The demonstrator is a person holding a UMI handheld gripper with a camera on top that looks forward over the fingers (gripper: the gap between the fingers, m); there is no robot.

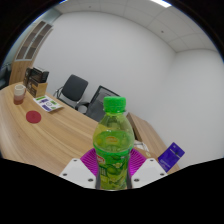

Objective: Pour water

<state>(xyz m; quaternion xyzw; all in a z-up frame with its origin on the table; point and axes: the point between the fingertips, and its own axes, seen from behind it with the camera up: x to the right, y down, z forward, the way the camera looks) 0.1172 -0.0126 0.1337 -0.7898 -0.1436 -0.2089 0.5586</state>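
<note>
Bottle: green plastic bottle [112,142] with a green cap, upright, right between my two fingers and filling the middle of my view.
Bottle contents: yellow-green and see-through; I can't make out a clear liquid level.
Gripper: my gripper [112,170] has both fingers against the bottle's lower body, one at each side, so I'm pinching the bottle.
Pads: magenta pads [90,160] hug the bottle on both sides, with no gap that I can see.
Table: long wooden table [50,135] stretches out beyond my fingers and off to the left.
Red disc: small flat red round thing [33,116] lies on the table, well ahead and to the left of the bottle.
Cup: pale cup [19,94] stands further off to the left, past the red disc.
Papers: printed sheet or booklet [47,102] lies on the table between the cup and the chairs.
Chairs: dark office chairs [76,92] stand along the far side of the table, beyond the bottle.
Purple item: small purple packet [172,155] lies just to the right of my fingers; I can't tell what it is.
Wall: plain white wall [140,60] behind everything.
</note>
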